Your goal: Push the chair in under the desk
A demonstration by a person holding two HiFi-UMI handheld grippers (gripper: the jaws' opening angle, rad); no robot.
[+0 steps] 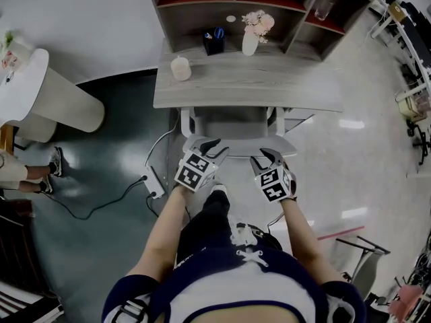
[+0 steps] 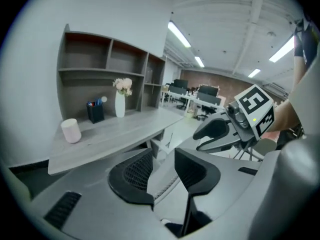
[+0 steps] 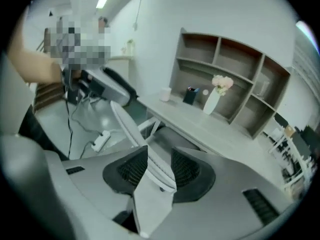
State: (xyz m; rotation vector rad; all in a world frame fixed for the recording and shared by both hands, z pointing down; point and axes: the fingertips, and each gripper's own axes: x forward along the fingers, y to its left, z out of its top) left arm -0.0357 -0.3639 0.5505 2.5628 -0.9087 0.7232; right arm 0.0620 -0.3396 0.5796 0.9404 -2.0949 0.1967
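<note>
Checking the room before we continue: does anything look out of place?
Only the power strip, lying loose on the floor left of the chair, its cable trailing. Items on the desk stand upright.

The chair [image 1: 232,130] is light grey, with a pale frame whose two uprights show on either side of the seat. The seat lies under the front edge of the bench [image 1: 283,86]. Only the chair's rear portion and the backrest [image 3: 131,130] remain on the near side. The backrest is a thin, slightly curved panel, upright, running roughly parallel to the bench front. The chair stands near the middle of that edge. The bench has a level, grey wood-grain top and is set against a white wall. A shelf unit [image 1: 195,22] with open compartments rises from its rear edge.
</note>
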